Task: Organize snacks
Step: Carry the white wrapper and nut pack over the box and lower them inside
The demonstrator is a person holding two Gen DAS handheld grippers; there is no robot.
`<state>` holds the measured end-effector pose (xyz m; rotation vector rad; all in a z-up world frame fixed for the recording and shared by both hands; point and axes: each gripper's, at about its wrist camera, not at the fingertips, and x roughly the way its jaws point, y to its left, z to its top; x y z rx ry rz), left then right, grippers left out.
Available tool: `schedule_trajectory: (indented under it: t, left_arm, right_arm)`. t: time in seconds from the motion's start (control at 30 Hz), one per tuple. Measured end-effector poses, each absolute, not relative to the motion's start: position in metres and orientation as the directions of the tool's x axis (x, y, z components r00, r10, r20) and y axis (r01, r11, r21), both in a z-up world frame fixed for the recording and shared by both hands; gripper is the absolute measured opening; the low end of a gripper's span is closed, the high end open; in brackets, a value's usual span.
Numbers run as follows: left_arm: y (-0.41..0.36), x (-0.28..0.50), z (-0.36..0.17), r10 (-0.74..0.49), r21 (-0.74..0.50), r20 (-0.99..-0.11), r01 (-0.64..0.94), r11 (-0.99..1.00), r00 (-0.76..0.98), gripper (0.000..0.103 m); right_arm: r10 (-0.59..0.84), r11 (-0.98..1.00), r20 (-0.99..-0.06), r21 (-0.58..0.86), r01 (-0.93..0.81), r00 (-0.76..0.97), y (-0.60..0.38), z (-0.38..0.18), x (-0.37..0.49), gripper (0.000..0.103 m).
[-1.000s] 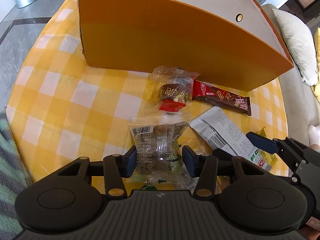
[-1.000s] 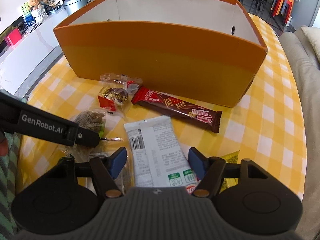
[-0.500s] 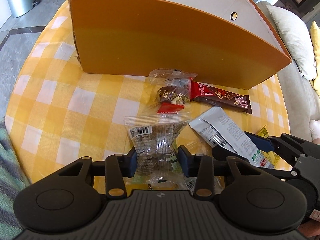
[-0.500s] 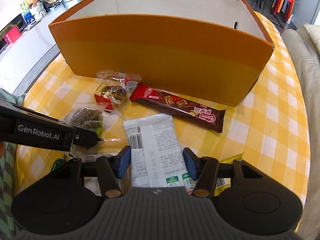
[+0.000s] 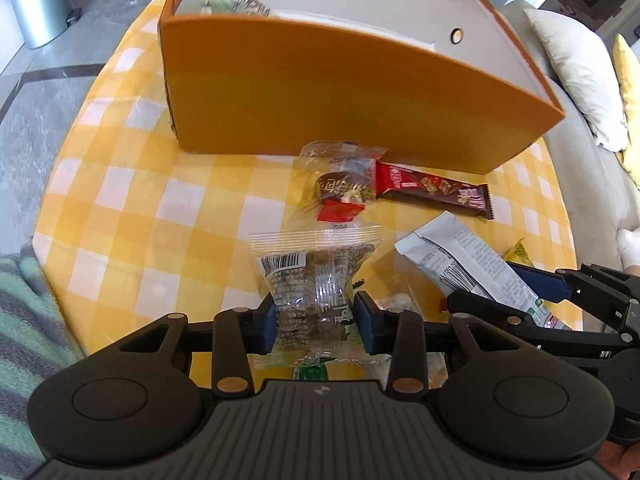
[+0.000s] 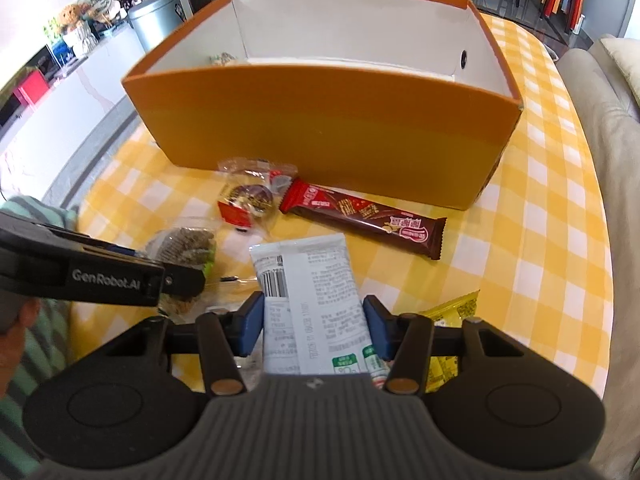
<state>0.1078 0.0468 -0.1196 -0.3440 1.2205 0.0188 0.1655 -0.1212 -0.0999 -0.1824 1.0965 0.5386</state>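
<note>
1. Orange cardboard box (image 6: 320, 136) stands ahead of both your jaws, open top up, so snacks can drop in; at least one packet already lies in its far left corner.
2. Your tabletop's yellow checked cloth (image 5: 132, 208) carries the loose snacks between the jaws and the box.
3. Your right gripper (image 6: 314, 326) clamps the white packet (image 6: 308, 280) across its width, near end tucked between the jaws, probably to lift it flat.
4. A chocolate bar (image 6: 364, 216) lies just beyond it, against the box wall.
5. Your left gripper (image 5: 316, 320) pinches the clear packet (image 5: 316, 276) at its waist, crumpling the film.
</note>
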Motion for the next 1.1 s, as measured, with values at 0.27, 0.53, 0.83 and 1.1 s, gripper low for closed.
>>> schedule_trajectory:
  t: [0.27, 0.53, 0.83, 1.1]
  left_arm:
    - [0.046, 0.099, -0.092, -0.164, -0.246, -0.903, -0.164, 0.955, 0.398, 0.043]
    - [0.042, 0.095, -0.062, -0.16, -0.237, -0.882, -0.122, 0.964, 0.442, 0.043]
    - [0.04, 0.102, -0.024, -0.159, -0.237, -0.832, -0.081, 0.968, 0.532, 0.043]
    - [0.042, 0.129, 0.009, -0.154, -0.218, -0.784, -0.034, 0.975, 0.601, 0.043]
  right_arm:
    - [0.358, 0.853, -0.863, 0.146, -0.501, 0.357, -0.123, -0.076, 0.155, 0.051]
    - [0.399, 0.851, -0.829, 0.177, -0.494, 0.392, -0.131, -0.05, 0.152, 0.05]
    - [0.421, 0.858, -0.777, 0.173, -0.484, 0.469, -0.14, -0.018, 0.162, 0.05]
    - [0.439, 0.856, -0.722, 0.154, -0.494, 0.535, -0.142, 0.016, 0.187, 0.05]
